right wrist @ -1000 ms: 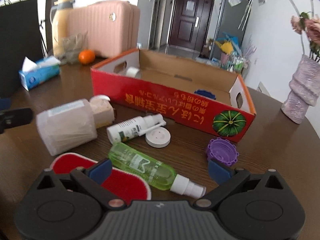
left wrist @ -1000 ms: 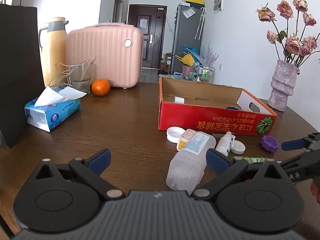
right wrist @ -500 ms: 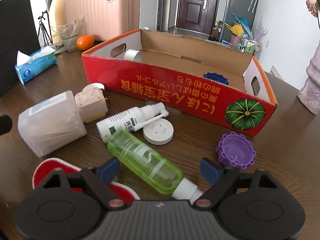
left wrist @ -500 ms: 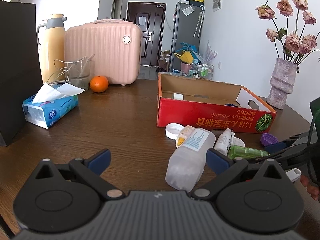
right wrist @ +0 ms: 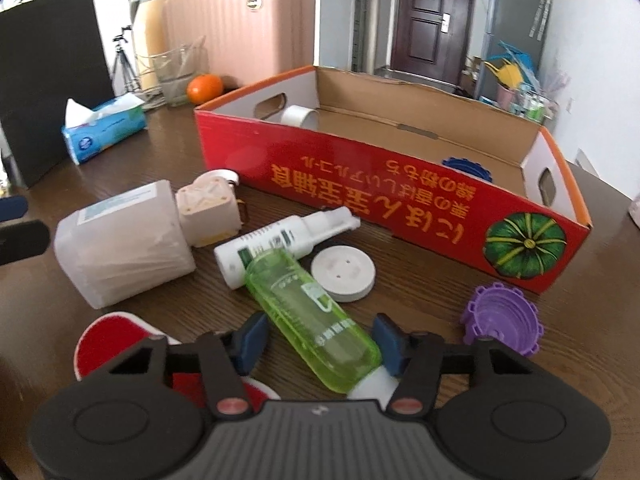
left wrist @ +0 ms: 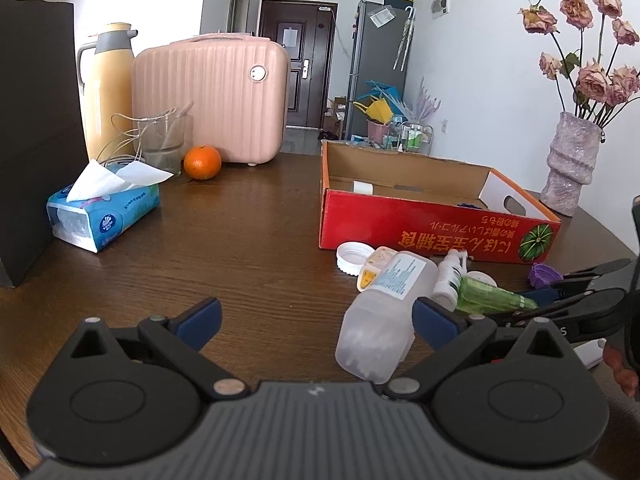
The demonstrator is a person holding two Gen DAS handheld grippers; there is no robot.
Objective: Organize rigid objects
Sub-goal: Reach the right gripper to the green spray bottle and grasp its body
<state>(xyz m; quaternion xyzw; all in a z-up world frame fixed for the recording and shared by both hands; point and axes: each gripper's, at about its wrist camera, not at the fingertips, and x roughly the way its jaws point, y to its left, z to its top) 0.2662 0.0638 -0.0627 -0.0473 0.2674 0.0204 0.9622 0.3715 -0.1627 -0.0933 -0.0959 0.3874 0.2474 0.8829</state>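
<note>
A green spray bottle (right wrist: pixel 308 312) lies on the brown table, white nozzle toward me. My right gripper (right wrist: pixel 320 344) straddles its lower half, jaws closing. The blue pads stand close on each side, and a sliver of table shows beside the left pad. Around the bottle lie a white spray bottle (right wrist: pixel 280 236), a translucent bottle (right wrist: pixel 124 248), a white lid (right wrist: pixel 344 274) and a purple cap (right wrist: pixel 500 316). The red cardboard box (right wrist: pixel 400 184) behind holds a white roll (right wrist: pixel 298 116) and a blue cap (right wrist: pixel 466 166). My left gripper (left wrist: pixel 316 320) hovers open and empty, left of the pile.
A red and white pad (right wrist: pixel 108 344) lies under my right gripper's left side. A tissue pack (left wrist: pixel 104 216), an orange (left wrist: pixel 202 162), a glass, a pink case (left wrist: pixel 212 100) and a black bag (left wrist: pixel 36 140) stand at the left and back. A vase (left wrist: pixel 572 168) stands at the far right.
My right gripper has dipped toward the green bottle, and its jaws have narrowed from wide open to close around it. My left gripper has stayed still.
</note>
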